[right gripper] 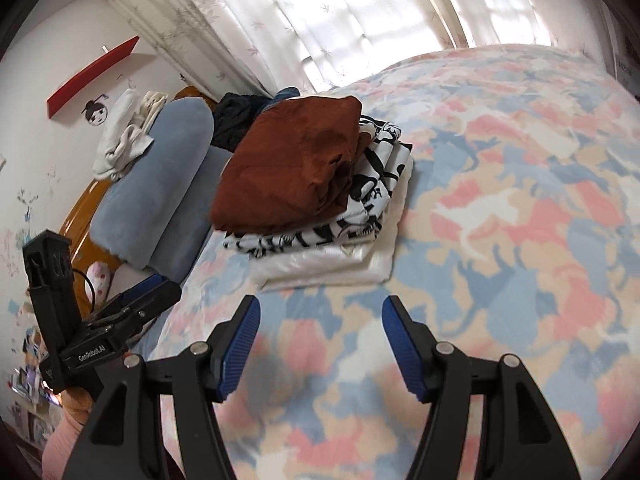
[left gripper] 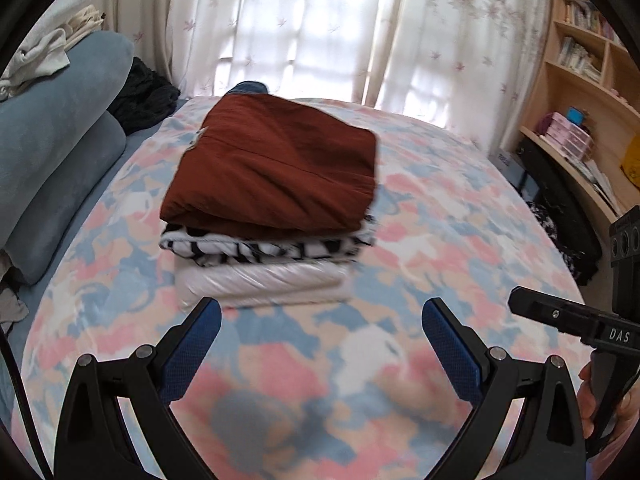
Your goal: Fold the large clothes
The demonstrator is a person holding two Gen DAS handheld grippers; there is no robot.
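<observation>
On the pastel patchwork bedspread (left gripper: pixel 460 208), my folded stack topped by the rust-brown garment (left gripper: pixel 276 168) sits at 12 o'clock, just past my left gripper (left gripper: pixel 320 322) and right gripper (right gripper: pixel 320 320), both spread wide, holding nothing.

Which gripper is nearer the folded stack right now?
Left, by a small margin. The left gripper hangs open with one fingertip almost at the clothes stack's near edge. The right gripper, also open, sits slightly back from it.

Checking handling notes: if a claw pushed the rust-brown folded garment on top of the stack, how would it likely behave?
The rust-brown garment looks soft and creased, so it would probably bunch. Lying loose on the black-and-white garment, it may slide and unfold.
</observation>
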